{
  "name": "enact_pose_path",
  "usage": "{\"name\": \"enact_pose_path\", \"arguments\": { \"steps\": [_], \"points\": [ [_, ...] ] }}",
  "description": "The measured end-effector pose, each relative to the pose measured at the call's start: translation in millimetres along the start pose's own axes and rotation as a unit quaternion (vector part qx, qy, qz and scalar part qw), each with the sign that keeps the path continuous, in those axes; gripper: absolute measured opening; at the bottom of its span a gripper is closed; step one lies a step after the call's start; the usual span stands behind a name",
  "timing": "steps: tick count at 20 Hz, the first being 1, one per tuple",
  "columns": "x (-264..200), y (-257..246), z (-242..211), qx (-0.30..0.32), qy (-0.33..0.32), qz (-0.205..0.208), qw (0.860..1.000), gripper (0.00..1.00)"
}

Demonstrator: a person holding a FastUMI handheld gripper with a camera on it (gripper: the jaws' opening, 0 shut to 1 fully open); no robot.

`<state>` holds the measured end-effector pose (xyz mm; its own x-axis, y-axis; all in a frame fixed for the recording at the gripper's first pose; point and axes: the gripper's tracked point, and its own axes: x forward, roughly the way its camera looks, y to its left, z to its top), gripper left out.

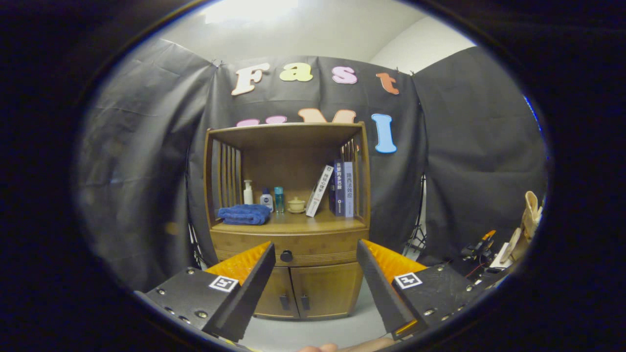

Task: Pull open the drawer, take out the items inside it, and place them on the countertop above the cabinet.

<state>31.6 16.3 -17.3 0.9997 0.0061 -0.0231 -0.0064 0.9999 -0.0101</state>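
A wooden cabinet (288,220) stands ahead against the black cloth wall. Its drawer (303,248) sits shut under the countertop (313,224), with a dark round knob (286,255) at its middle. What lies inside the drawer is hidden. My gripper (315,254) is open and well short of the cabinet, holding nothing. The knob shows between the two fingers (254,274), nearer the left one. Two small cabinet doors (308,291) sit shut below the drawer.
On the countertop lie a folded blue towel (244,214), three small bottles (265,198), a small lidded cup (296,204) and several books (337,188). Tools and clutter (489,249) sit at the right. Grey floor (323,330) stretches before the cabinet. A fingertip (320,348) shows below.
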Motion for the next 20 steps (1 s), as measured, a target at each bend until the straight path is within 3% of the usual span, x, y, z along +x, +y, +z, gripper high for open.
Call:
{"name": "enact_pose_path", "arguments": {
  "steps": [16,19,20],
  "points": [
    [190.0,77.5,-91.8,0.006,0.046,0.028,0.999,1.0],
    [223.1,91.7,-115.4,0.027,0.058,0.047,0.997,0.97],
    [232.9,97.0,-126.2,0.031,0.066,0.052,0.996,0.91]
  ]
}}
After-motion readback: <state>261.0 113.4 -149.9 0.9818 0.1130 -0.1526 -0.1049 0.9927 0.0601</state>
